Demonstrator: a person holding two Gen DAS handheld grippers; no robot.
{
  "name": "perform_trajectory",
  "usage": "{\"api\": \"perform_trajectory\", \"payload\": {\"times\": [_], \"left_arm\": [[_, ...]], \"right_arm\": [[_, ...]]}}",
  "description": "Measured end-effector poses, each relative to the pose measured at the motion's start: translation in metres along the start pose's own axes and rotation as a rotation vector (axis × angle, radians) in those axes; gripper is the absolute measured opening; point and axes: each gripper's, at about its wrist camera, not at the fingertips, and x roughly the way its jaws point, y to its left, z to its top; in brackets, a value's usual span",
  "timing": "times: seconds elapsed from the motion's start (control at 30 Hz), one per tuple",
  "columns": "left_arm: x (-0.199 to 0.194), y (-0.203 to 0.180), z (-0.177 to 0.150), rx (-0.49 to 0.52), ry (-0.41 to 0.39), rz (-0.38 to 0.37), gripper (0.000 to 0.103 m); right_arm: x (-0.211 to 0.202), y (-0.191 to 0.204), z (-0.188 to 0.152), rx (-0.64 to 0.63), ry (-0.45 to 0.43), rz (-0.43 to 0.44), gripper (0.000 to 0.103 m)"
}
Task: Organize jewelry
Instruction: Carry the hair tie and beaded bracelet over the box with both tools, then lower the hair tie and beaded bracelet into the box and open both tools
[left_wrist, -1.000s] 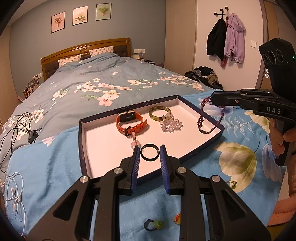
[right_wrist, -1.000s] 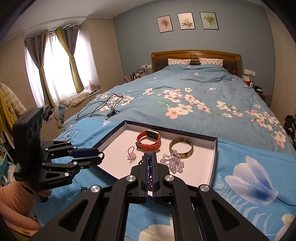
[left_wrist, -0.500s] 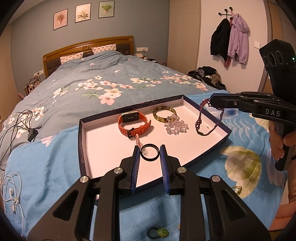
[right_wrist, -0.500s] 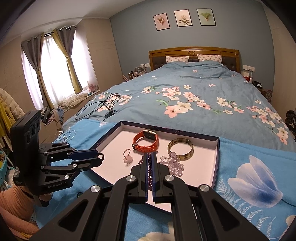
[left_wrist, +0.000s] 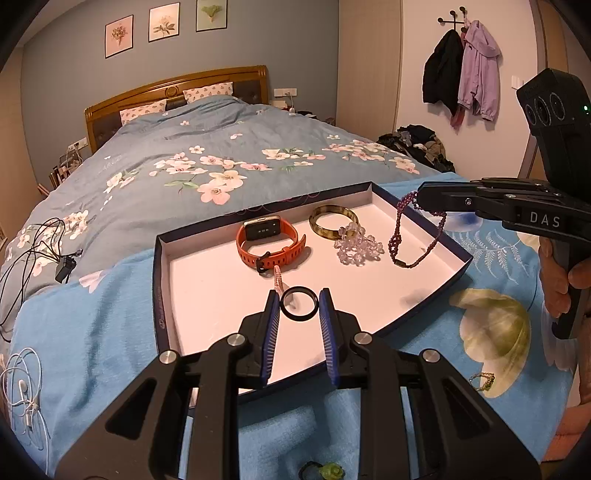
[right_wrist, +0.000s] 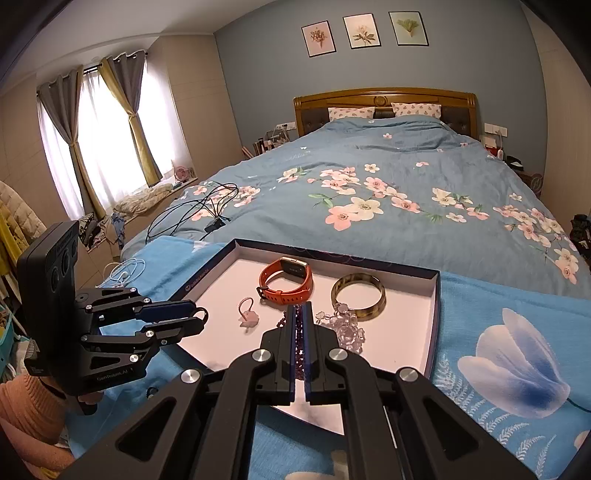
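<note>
Mid-placement, both pieces carried over the tray (left_wrist: 162, 295) on the bed. Left view, lower centre: left gripper (left_wrist: 298, 304) clamped on a black ring (left_wrist: 299, 303), held above the tray's bare near part. Centre: orange watch (left_wrist: 271, 240), then a bangle (left_wrist: 333, 220) and clear beads (left_wrist: 356, 245), all lying inside the tray. Right edge: right gripper (left_wrist: 421, 195) pinched shut on a purple bracelet (left_wrist: 415, 236), loop dangling over the tray's right end, low end at or just above the floor, cannot tell which. Next, likely: lower each piece onto bare floor and release; ring spot free, bracelet spot tight beside the beads. Pink charm (right_wrist: 248, 317) sits just beyond the ring, small snag risk. More trinkets on the blue blanket (left_wrist: 85, 332) at bottom, outside the tray.
</note>
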Motion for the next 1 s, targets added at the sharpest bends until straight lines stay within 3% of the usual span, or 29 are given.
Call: {"api": "perform_trajectory", "payload": {"times": [0.57,1.0], "left_arm": [[0.045,0.006,0.002,-0.011,0.122,-0.039,0.022],[0.079,0.006,0.015,-0.002,0.201,-0.015,0.022]], "right_arm": [[0.034,-0.011,0.003,0.03,0.066,0.012,0.002],[0.065,-0.034,0.004,0.107,0.121,-0.026,0.005]]}}
